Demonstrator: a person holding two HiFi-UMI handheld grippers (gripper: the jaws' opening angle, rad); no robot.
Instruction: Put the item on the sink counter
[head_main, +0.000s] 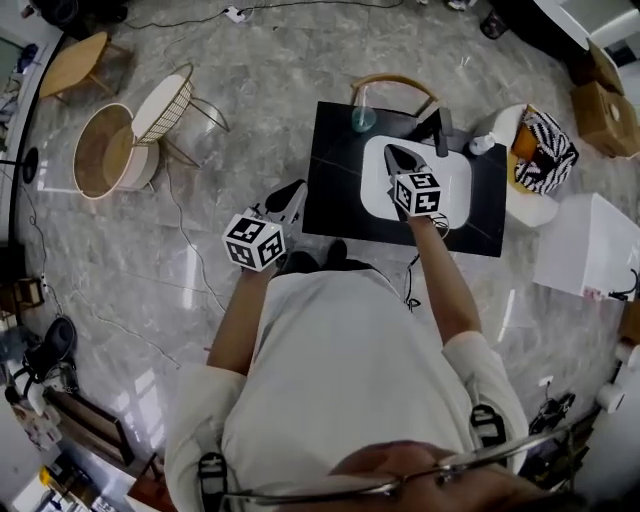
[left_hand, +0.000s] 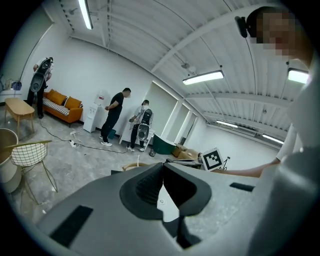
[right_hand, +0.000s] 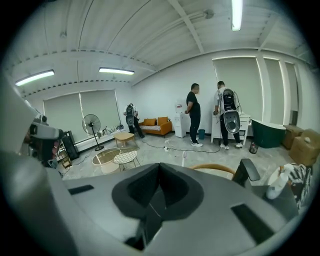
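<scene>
grey marble floor (head_main: 250, 90) lies open left of the black rectangular sink counter (head_main: 335, 190), where a clear teal flask (head_main: 362, 118) stands near the back edge. right gripper (head_main: 393, 152) hangs over the white basin (head_main: 455, 185); left gripper (head_main: 290, 192) sits off the counter's left edge. left gripper view: jaws pressed together, empty. right gripper view: jaws likewise closed on nothing.

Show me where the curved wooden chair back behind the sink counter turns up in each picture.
Head view: the wooden chair back is at top centre, just beyond the sink counter.
Left gripper view: low, left of centre.
Right gripper view: low, right of centre.
Shared landmark: the wire chair, to the left of it in all three views.
</scene>
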